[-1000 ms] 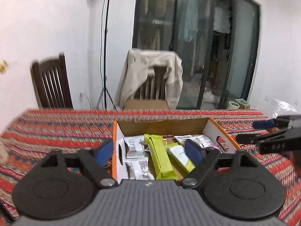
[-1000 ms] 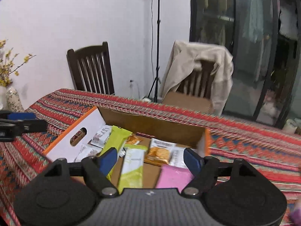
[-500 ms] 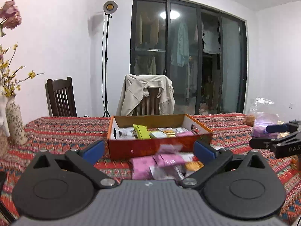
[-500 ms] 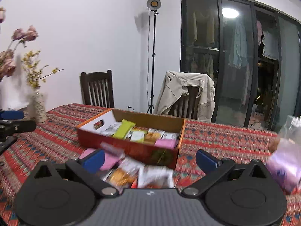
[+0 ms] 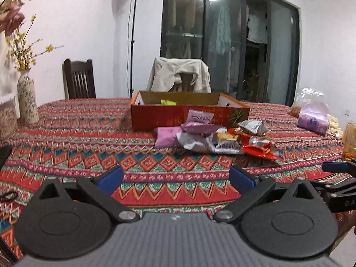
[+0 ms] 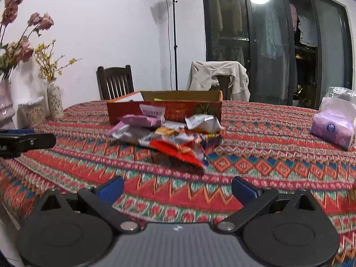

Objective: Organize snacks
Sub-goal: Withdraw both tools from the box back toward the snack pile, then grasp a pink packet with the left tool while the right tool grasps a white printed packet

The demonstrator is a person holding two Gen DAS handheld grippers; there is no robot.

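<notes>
- The left gripper (image 5: 175,179) is released, its blue-padded fingers (image 5: 110,178) spread wide with only patterned tablecloth (image 5: 89,155) between them; nothing is grasped.
- The right gripper (image 6: 177,188) is likewise spread open and empty over the cloth.
- Each gripper shows in the other's view only as a dark piece cut off by the frame edge.
- The pile of snack packets (image 5: 213,138) lies ahead of the left gripper and a little to its right, well apart from the fingertips; from the right gripper it sits straight ahead (image 6: 169,138).
- The packets overlap, so the lower ones are mostly hidden and their print is unreadable.
- Just beyond the pile stands the cardboard box (image 5: 164,115); its near wall hides the contents except a sliver of green wrapper (image 5: 168,102).
</notes>
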